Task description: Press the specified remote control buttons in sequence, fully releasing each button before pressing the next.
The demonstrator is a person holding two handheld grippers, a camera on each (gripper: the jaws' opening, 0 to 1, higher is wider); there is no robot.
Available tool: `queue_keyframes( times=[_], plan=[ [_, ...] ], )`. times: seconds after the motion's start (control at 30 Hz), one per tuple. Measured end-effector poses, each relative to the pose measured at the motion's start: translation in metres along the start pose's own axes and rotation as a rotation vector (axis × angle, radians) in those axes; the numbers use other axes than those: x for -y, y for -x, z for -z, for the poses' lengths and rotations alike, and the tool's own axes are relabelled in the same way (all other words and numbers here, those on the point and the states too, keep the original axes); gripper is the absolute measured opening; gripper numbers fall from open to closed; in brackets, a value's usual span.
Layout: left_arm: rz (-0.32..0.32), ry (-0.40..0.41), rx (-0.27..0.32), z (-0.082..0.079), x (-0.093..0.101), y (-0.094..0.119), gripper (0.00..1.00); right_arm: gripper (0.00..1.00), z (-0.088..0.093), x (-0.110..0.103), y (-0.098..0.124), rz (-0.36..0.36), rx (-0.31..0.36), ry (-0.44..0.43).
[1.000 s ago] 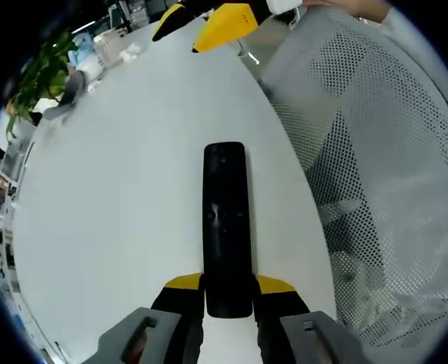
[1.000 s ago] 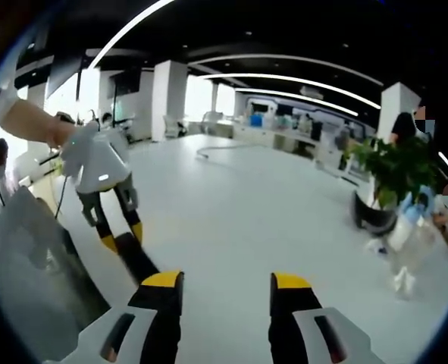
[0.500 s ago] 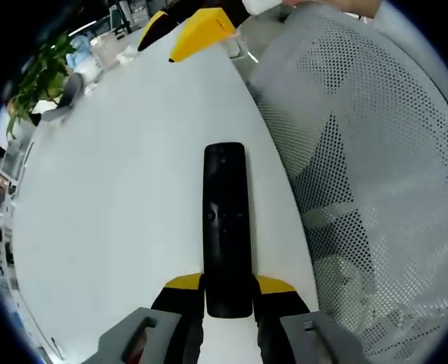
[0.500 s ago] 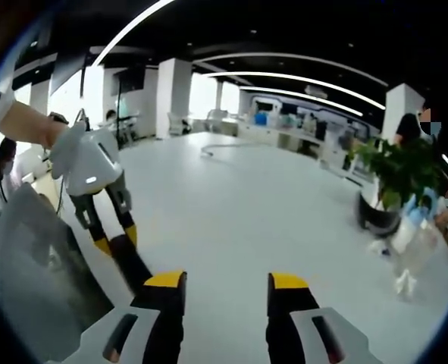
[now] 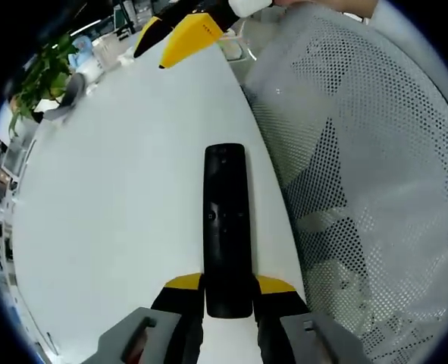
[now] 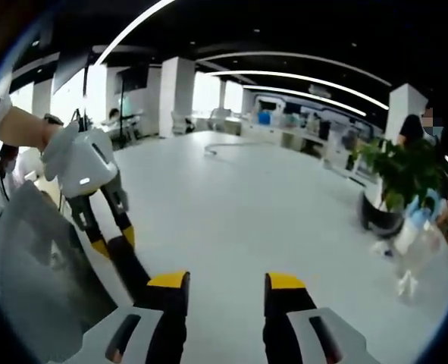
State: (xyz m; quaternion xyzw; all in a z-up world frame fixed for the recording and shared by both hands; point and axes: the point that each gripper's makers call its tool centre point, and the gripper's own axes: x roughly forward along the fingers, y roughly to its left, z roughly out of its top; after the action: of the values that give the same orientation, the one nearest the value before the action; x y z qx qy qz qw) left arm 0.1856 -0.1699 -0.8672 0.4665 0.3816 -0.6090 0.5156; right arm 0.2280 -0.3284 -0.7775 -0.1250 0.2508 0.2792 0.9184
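- Left gripper view: left gripper [image 5: 227, 292] clenched on near end of black remote [image 5: 226, 227], lengthwise over white table [image 5: 117, 189], near its right edge. Mesh chair [image 5: 368, 174] just right of table. Right gripper [image 5: 170, 38] far above, yellow tips over the table. Plant [image 5: 38, 80] at far left.
- Right gripper view: right gripper [image 6: 225, 282] released, jaws apart, nothing between, above table [image 6: 246, 205]. At left, left gripper [image 6: 110, 241] grasping remote [image 6: 130, 262]. Chair [image 6: 38, 265] near left. Plant [image 6: 394, 178] right.
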Motion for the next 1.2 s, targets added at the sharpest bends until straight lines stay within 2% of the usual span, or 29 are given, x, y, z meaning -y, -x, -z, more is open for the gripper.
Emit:
queue_keyframes(
  times=[0.33, 0.47, 0.9, 1.1, 1.2],
  plan=[
    [-0.003, 0.019, 0.043, 0.000, 0.000, 0.001, 0.24, 0.32, 0.001, -0.003, -0.001, -0.014, -0.008, 0.014],
    [-0.004, 0.030, 0.068, 0.000, 0.000, 0.001, 0.24, 0.30, 0.003, -0.009, -0.002, -0.039, -0.029, 0.031],
    [-0.044, 0.149, 0.176, 0.000, -0.001, 0.002, 0.24, 0.18, 0.018, -0.056, -0.009, -0.257, -0.174, 0.120],
    [-0.057, 0.186, 0.211, -0.001, -0.001, 0.002, 0.24, 0.13, 0.030, -0.067, -0.009, -0.309, -0.252, 0.205],
    [-0.064, 0.192, 0.224, -0.002, 0.000, 0.002, 0.24, 0.10, 0.030, -0.072, -0.008, -0.326, -0.260, 0.203]
  ],
)
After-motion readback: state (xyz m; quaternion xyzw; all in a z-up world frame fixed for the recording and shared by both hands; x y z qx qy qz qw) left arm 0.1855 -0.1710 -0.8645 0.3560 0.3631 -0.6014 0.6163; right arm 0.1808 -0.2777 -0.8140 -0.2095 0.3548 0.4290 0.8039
